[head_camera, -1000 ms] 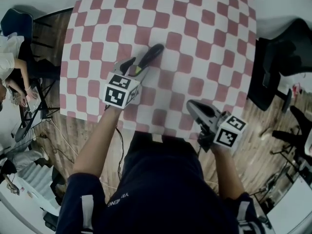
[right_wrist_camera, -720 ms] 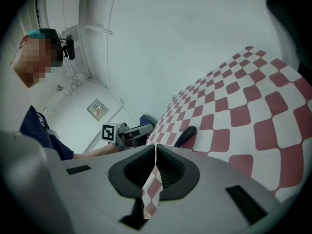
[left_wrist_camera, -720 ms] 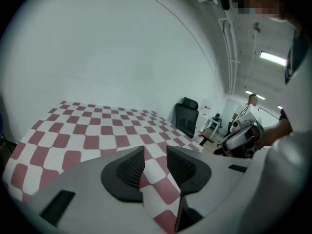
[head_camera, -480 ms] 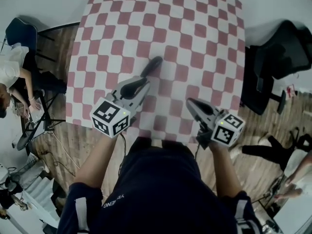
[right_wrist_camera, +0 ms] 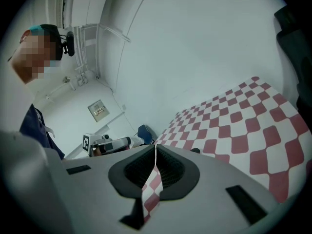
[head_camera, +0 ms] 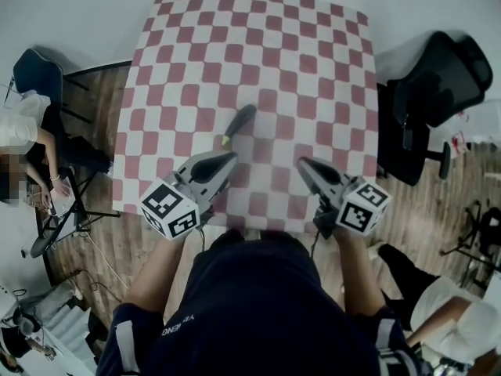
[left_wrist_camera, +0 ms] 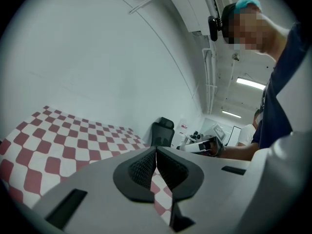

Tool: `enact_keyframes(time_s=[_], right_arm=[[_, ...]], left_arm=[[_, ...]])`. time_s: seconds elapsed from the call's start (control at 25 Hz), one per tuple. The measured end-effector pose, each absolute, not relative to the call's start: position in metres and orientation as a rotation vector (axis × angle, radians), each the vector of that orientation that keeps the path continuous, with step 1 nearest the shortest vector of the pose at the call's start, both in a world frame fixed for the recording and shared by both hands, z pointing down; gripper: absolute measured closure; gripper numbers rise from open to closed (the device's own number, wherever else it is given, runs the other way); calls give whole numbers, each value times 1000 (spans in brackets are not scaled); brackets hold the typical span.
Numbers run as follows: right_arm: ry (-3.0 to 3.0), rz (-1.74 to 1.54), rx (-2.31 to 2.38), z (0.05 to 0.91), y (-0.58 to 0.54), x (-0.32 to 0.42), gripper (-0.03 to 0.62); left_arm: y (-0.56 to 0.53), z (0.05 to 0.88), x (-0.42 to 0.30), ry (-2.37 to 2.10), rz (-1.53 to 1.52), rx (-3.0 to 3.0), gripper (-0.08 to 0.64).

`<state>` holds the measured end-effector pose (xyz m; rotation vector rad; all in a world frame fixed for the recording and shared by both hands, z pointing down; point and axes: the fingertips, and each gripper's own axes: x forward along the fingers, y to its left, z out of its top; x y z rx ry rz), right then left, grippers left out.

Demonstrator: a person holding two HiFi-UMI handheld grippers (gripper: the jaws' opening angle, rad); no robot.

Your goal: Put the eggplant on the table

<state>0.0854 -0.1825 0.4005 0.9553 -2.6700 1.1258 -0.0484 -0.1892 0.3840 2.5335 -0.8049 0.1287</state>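
A dark purple eggplant (head_camera: pixel 238 122) lies on the red-and-white checked table (head_camera: pixel 313 61), near its middle, with nothing touching it. My left gripper (head_camera: pixel 232 157) hangs above the table's near edge, a short way in front of the eggplant. Its jaws are shut with nothing between them, as the left gripper view shows (left_wrist_camera: pixel 156 150). My right gripper (head_camera: pixel 302 164) is held level beside it to the right, also shut and empty (right_wrist_camera: pixel 155 148). Both point out across the table.
A black office chair (head_camera: pixel 438 77) stands at the table's right side and a dark chair (head_camera: pixel 31 65) at its left. A seated person (head_camera: pixel 23 124) is at the far left, and another person (head_camera: pixel 450 319) is at the lower right.
My left gripper has drawn back from the eggplant toward the near edge, risen, and closed its jaws empty. The eggplant stays on the table. My right gripper has lifted a little.
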Motion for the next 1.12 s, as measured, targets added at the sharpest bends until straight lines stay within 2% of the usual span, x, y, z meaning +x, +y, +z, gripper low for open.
enact_keyframes(time_s=[0.48,1.12], right_arm=[[-2748,779,852,358,-159,60,574],[-2759,808,826,360,-156,66,575]], left_arm=[[-174,338,-63,-805,37,2607,532],[-173,346,-63,-826,41,2592,532]])
